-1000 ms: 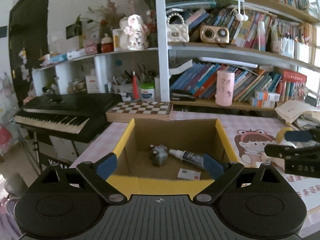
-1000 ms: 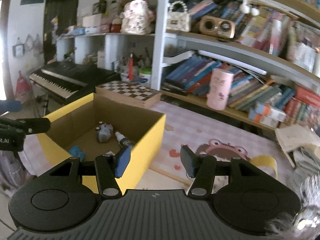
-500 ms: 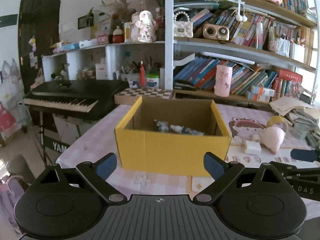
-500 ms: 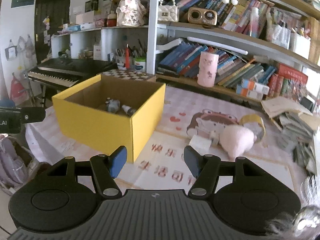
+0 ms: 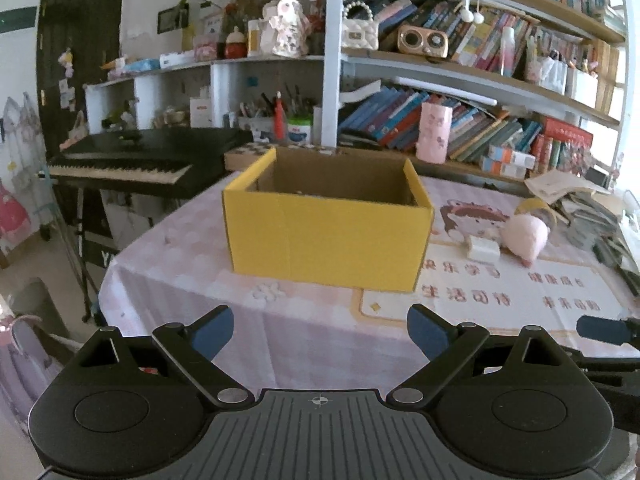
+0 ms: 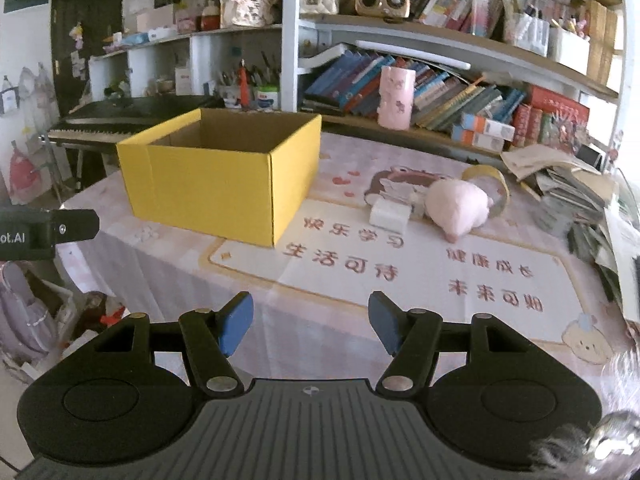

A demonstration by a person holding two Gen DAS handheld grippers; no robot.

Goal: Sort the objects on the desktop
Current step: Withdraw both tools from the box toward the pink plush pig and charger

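Counter (image 6: 256, 344): pink cloth and printed mat.
Yellow box (image 6: 224, 184): open-topped, near the counter's far left corner.
Pink plush (image 6: 458, 204): mid-counter, right of the box, touching a white block (image 6: 390, 216).
Left tongs (image 5: 320, 330): released, empty.
Right tongs (image 6: 311, 326): released, empty.

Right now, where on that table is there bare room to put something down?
The printed mat lies bare from the yellow box across to the paper pile. The cloth left of the box is free too. It is crowded around the pink plush, white block and tape roll.
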